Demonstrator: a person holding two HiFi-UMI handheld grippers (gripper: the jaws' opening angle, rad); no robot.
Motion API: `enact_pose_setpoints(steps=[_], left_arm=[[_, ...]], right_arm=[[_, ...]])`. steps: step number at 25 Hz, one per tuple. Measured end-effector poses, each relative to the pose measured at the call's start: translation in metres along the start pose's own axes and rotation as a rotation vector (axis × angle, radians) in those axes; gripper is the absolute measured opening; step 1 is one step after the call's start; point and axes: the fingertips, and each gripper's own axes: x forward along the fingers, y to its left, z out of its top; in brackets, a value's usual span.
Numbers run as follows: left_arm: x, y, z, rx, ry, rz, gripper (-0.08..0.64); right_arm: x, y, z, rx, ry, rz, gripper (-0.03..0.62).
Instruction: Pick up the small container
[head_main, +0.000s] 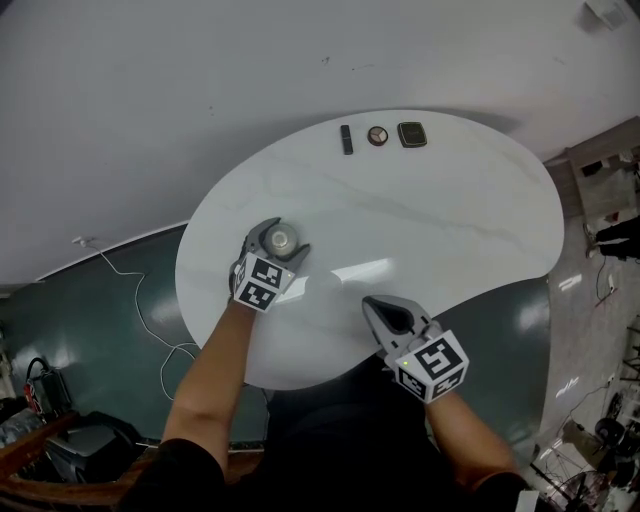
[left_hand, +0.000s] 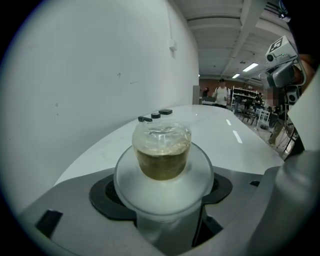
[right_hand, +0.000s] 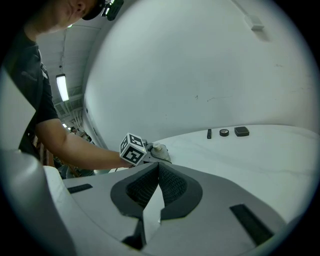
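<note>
The small container (head_main: 281, 240) is a clear cup of brownish stuff on a wide translucent base, standing near the left edge of the white table (head_main: 450, 220). My left gripper (head_main: 282, 236) reaches around it with its jaws wide, one on each side; I see no pad pressing on it. In the left gripper view the container (left_hand: 161, 150) stands upright in the middle of the left gripper (left_hand: 162, 191). My right gripper (head_main: 372, 303) hovers over the table's near edge, shut and empty; in its own view the right gripper (right_hand: 156, 167) has its pads together.
Three small dark items lie in a row at the table's far edge: a bar (head_main: 346, 139), a round piece (head_main: 377, 135) and a square piece (head_main: 411, 134). A white cable (head_main: 140, 300) runs over the dark floor on the left. Clutter stands at the right.
</note>
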Motion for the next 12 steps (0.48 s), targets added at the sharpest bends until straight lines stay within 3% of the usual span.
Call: enact_pose_setpoints(steps=[7,12], left_arm=[[0.003,0.003,0.003,-0.006,-0.034,0.021,0.35],[0.004,0.004,0.004,-0.01,-0.014,0.009,0.348]], right_arm=[[0.002,0.004,-0.006,0.02,0.002,0.017,-0.006],[0.002,0.005,-0.012,0.039,0.01,0.025,-0.005]])
